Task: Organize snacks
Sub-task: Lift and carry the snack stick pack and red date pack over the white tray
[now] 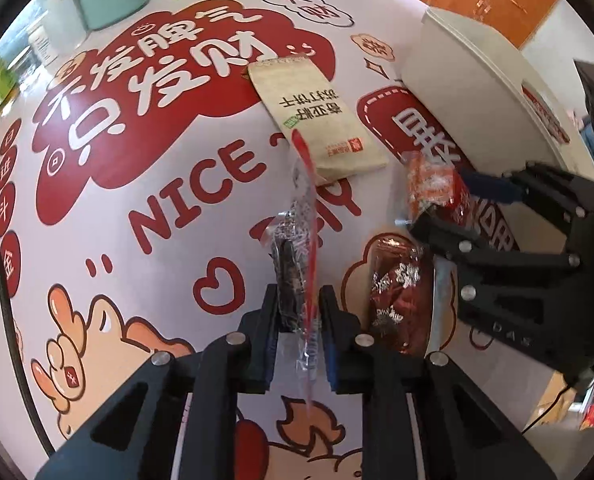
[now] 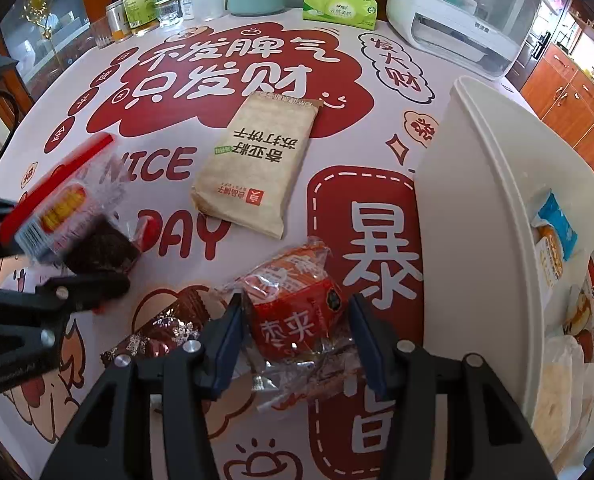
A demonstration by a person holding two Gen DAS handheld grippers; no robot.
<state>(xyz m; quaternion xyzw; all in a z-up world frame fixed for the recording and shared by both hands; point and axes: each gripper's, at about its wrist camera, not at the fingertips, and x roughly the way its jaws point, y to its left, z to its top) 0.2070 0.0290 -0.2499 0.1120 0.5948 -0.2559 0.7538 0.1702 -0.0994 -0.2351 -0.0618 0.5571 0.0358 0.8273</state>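
My left gripper [image 1: 299, 336] is shut on a clear snack packet [image 1: 297, 248] with a red strip and a dark cake inside, which stands edge-on between the pads. In the right wrist view that packet [image 2: 69, 224] hangs at the left in the left gripper [image 2: 69, 252]. My right gripper [image 2: 297, 332] points down at the table, shut on a red-orange wrapped snack [image 2: 297, 308]; its pads [image 2: 233, 328] touch the packet's sides. The left wrist view shows the same snack [image 1: 433, 188] in the right gripper [image 1: 465, 208].
A tan cracker packet [image 2: 257, 164] lies mid-table and a dark red foil packet [image 2: 165, 332] lies between the grippers. A white bin [image 2: 477, 220] at the right holds several snacks [image 2: 557, 232]. At the far edge are a tissue box [image 2: 339, 6], a white appliance [image 2: 469, 16] and bottles [image 2: 137, 0].
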